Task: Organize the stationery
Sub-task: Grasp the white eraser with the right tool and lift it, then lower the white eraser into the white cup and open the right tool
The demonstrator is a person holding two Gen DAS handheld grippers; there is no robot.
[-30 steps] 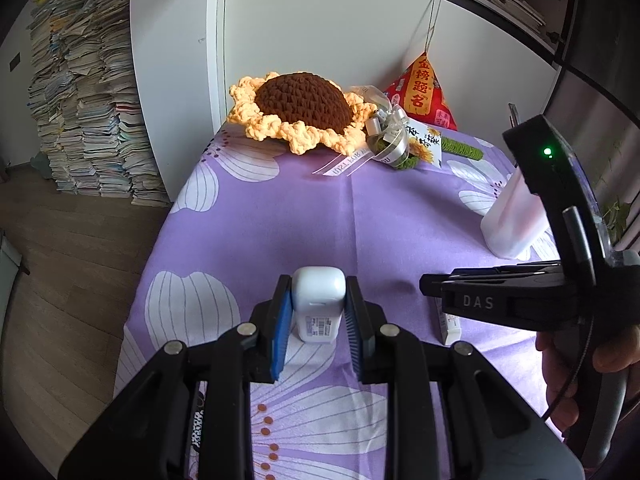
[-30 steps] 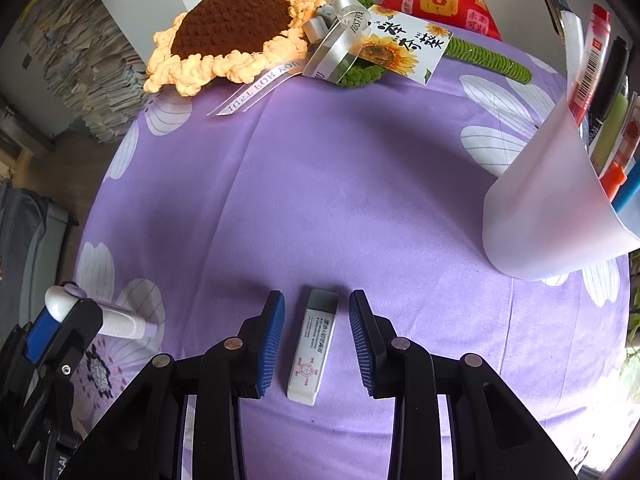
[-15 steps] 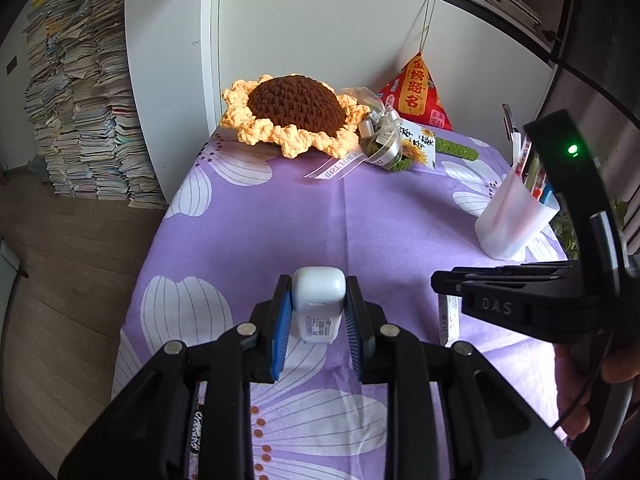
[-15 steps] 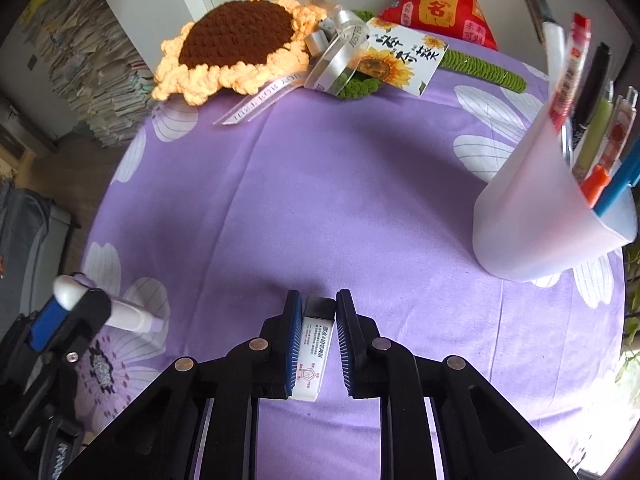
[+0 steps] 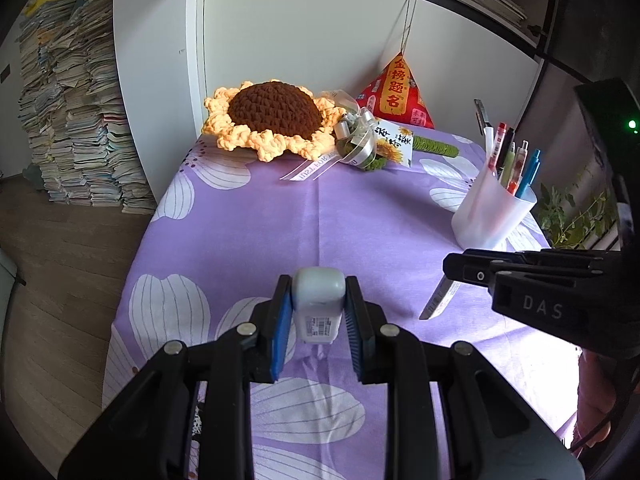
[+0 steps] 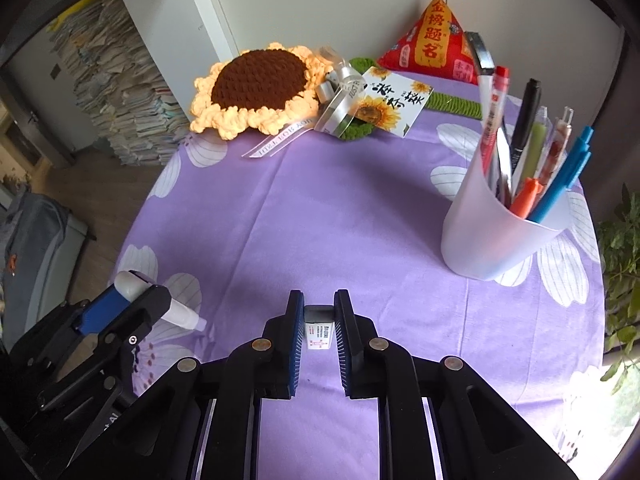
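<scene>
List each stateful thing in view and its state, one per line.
Left tongs: shut on the white correction-fluid bottle.
Right tongs: shut on the white rectangular eraser, lifted off the purple flowered cloth.
Translucent white pen cup: upright, full of pens.

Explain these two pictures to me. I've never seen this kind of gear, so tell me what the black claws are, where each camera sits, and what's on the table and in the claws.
There is no robot here. A person holds a two-finger gripper in each hand, and each gripper carries a wide-angle camera that looks along its fingers. So each picture shows its own black claws at the bottom.

In the left view, the left gripper is clamped on a white bottle. In the right view, the right gripper pinches a small white eraser; seen from the left view, the eraser hangs clear of the cloth.

The table wears a purple flowered cloth. On it stand a pen cup, a crocheted sunflower with a card, and a red pyramid pouch.
</scene>
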